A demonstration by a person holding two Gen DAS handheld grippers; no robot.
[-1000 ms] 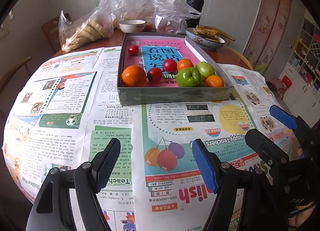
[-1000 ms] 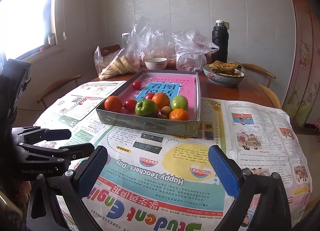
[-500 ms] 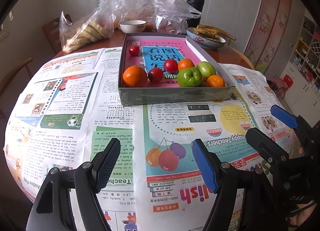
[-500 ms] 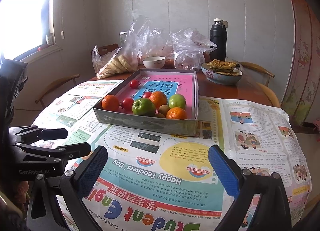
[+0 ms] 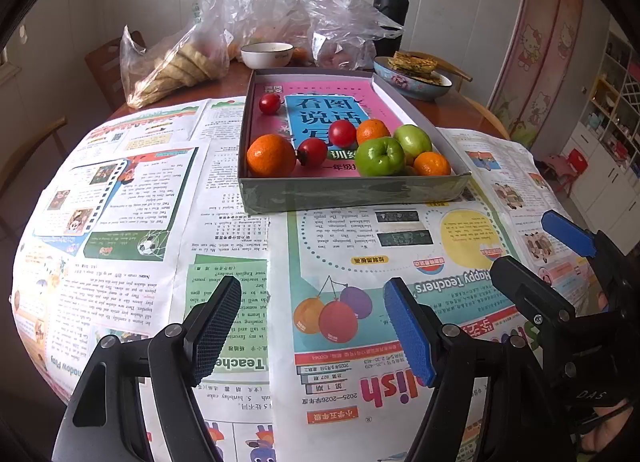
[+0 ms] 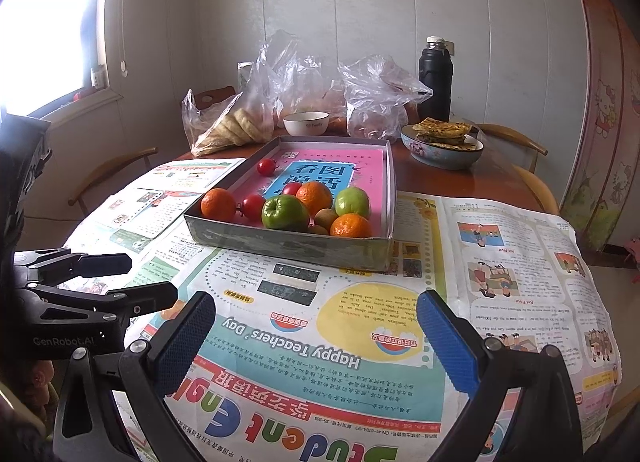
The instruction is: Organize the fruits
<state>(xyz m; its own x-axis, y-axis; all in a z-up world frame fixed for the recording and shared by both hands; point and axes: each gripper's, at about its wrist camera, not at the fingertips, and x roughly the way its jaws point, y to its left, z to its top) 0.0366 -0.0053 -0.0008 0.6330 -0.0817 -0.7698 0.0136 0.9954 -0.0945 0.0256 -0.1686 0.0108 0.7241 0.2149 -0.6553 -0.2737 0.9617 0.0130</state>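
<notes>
A: Where's the fruit?
B: All in the tray (image 5: 352, 193) on the worktop (image 6: 472, 177): oranges (image 5: 271, 155), apples (image 5: 379, 156), tomatoes (image 5: 269, 103), kiwis (image 6: 326, 217), mixed together.
A: Sorted?
B: No grouping shows. Left gripper (image 5: 312, 326) and right gripper (image 6: 316, 336) are both spread, holding nothing, well short of the tray.

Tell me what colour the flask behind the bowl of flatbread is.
Black, with a pale cap: the flask shows best in the right wrist view.

Soft daylight fills both views, coming from a blown-out bright window (image 6: 44, 21) at the right wrist view's left edge. Shadows are faint and focus is sharp. Fisheye distortion bends the newspaper-covered round table (image 5: 120, 221) and darkens the corners.
</notes>
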